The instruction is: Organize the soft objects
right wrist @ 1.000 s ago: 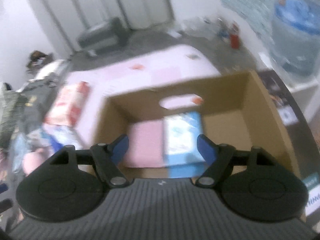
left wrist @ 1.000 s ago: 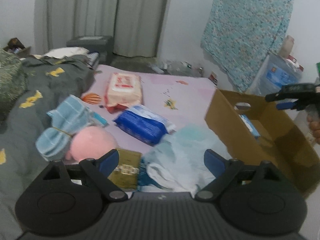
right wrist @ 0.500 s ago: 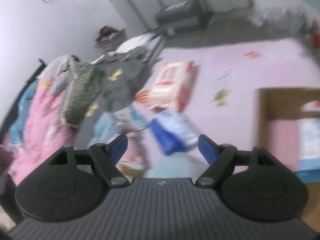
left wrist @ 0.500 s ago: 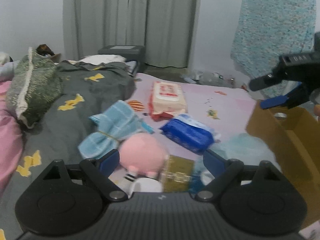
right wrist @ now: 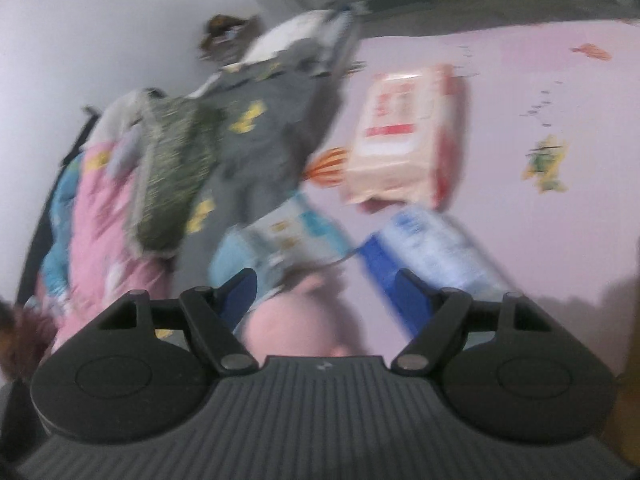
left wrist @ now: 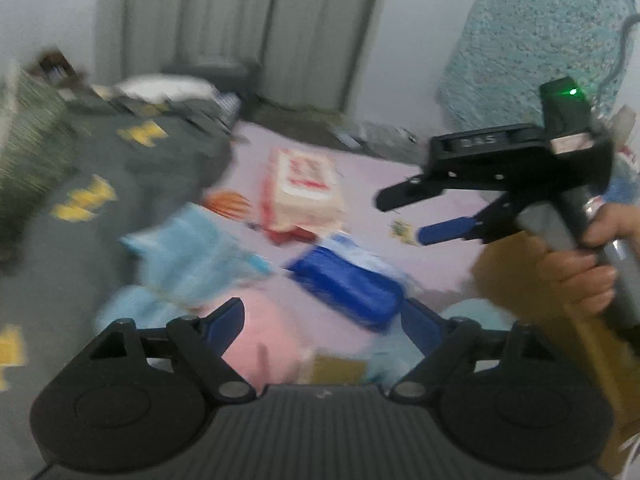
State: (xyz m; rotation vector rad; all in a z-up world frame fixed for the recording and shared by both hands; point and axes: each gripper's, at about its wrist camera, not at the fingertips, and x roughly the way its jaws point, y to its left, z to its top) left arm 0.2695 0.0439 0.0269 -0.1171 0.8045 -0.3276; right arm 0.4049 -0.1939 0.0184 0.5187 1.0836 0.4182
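Note:
Soft things lie on a pink sheet (left wrist: 372, 184). A pink plush (left wrist: 266, 334) sits just in front of my open left gripper (left wrist: 324, 312), beside a light blue towel bundle (left wrist: 192, 252) and a blue wipes pack (left wrist: 348, 286). A red-and-white tissue pack (left wrist: 306, 184) lies further back. My right gripper (left wrist: 400, 216) shows from the side at the right, jaws apart and empty, above the sheet. In the right wrist view it (right wrist: 326, 288) is open over the pink plush (right wrist: 296, 324), with the blue pack (right wrist: 432, 248) and the tissue pack (right wrist: 404, 136) beyond.
A cardboard box (left wrist: 592, 344) stands at the right edge behind the hand. A grey blanket with yellow shapes (left wrist: 120, 184) and a green pillow (right wrist: 172, 168) lie at the left. Curtains and a floral cloth (left wrist: 536, 52) are at the back. Both views are blurred.
My right gripper has swung left from over the cardboard box to above the plush and packs. My left gripper has shifted a little; both stay open.

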